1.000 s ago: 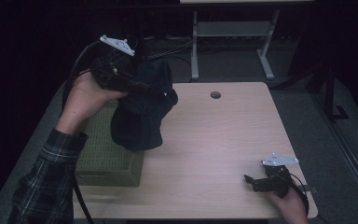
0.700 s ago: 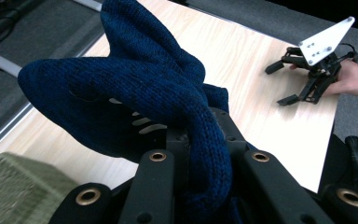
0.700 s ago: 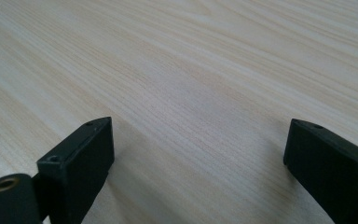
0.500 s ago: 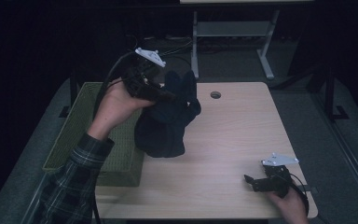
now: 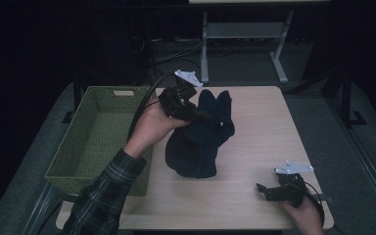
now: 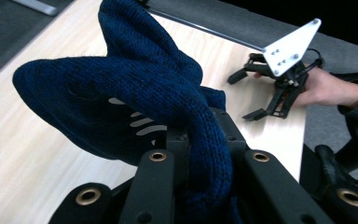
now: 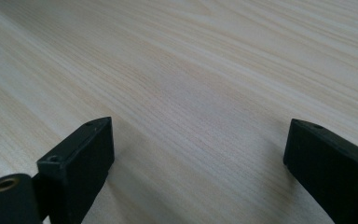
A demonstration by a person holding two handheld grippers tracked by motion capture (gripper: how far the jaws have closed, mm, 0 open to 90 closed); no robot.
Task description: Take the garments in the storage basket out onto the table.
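The navy knit garment (image 5: 199,139) hung long-axis-down from the left gripper (image 5: 198,116), its bottom bunched on the counter (image 5: 264,127) beside the green basket (image 5: 95,139). The left gripper view showed knit clamped between its jaws. The right gripper (image 5: 269,191) sat with jaws spread, nothing in them.

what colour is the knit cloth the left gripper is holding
Dark navy blue knit cloth, clearest in the left gripper view.

One dark blue knitted garment (image 5: 198,142) hangs over one wooden table (image 5: 254,122). One green woven basket (image 5: 98,132) stands beside it. Two grippers are counted: the left gripper (image 5: 196,115) and the right gripper (image 5: 267,191).
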